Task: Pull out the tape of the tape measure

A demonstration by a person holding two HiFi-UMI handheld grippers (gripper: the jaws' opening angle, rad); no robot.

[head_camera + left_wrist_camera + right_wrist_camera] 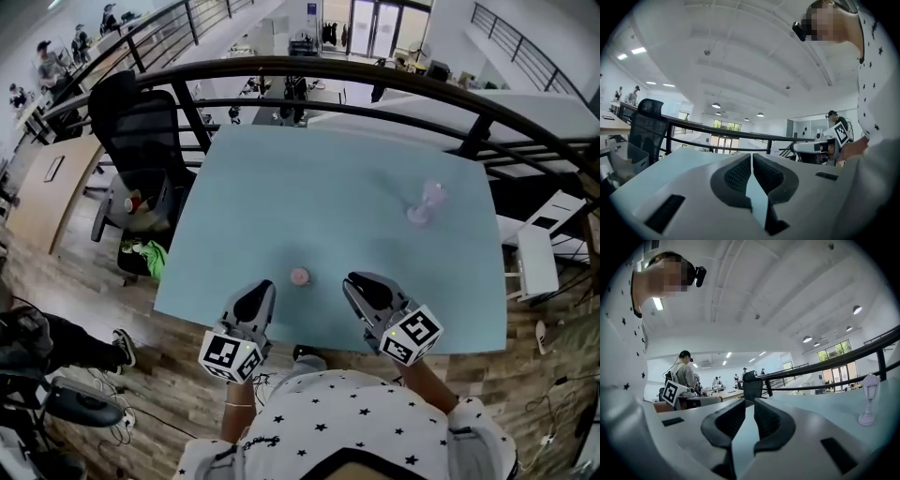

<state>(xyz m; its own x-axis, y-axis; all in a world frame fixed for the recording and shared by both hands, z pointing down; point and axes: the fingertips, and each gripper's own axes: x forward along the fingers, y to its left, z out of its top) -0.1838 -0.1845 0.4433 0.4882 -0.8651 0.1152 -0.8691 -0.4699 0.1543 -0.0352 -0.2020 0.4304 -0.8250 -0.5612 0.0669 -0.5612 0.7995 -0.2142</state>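
Observation:
A small round pink tape measure [299, 277] lies on the pale blue table [281, 187] near its front edge; no tape shows outside its case. My left gripper [265, 284] rests just left of it, jaws shut with nothing between them [752, 157]. Just right of it is my right gripper [349, 279], its jaws a narrow gap apart and empty [749, 401]. Neither gripper touches the tape measure. It appears in neither gripper view; both cameras look across the table top.
A small pale pink lamp-shaped figure [427, 202] [869, 399] stands at the table's right middle. A black railing [375, 75] curves behind the table. A black office chair [141, 141] stands to the left of the table. Other people stand far off in the hall.

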